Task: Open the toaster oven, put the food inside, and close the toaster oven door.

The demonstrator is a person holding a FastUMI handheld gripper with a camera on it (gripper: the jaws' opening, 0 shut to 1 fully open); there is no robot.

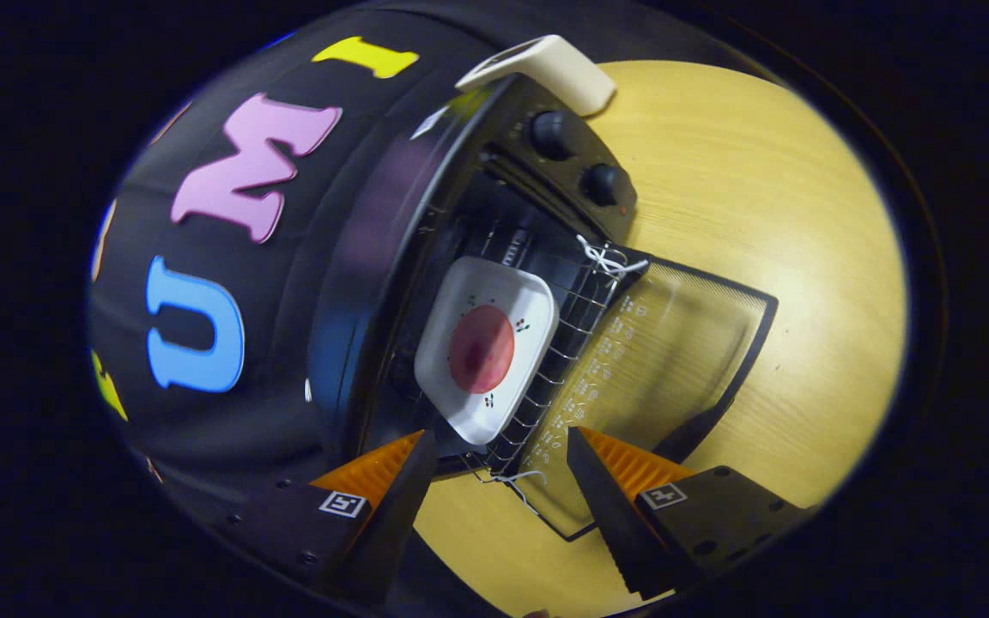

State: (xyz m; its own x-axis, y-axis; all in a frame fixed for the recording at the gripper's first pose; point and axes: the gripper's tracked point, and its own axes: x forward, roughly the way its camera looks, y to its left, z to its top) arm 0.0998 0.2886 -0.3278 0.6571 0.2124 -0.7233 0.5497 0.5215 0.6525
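The black toaster oven [391, 257] stands on the wooden table [761, 223], and the whole scene is rolled sideways in my view. Its glass door [675, 352] is folded down flat onto the table. A white square plate [458, 302] carrying a round reddish piece of food [482, 348] rests on the wire rack [565, 343] at the oven's mouth. My gripper [499, 468] is open, its fingers spread wide and empty just short of the plate and the door's edge. White string [608, 257] is tied at the door's corner.
Two black knobs [580, 159] sit on the oven's control panel. A white flat box [546, 69] lies on top of the oven. More string [516, 482] trails near the door's other corner. Bare tabletop stretches beyond the door.
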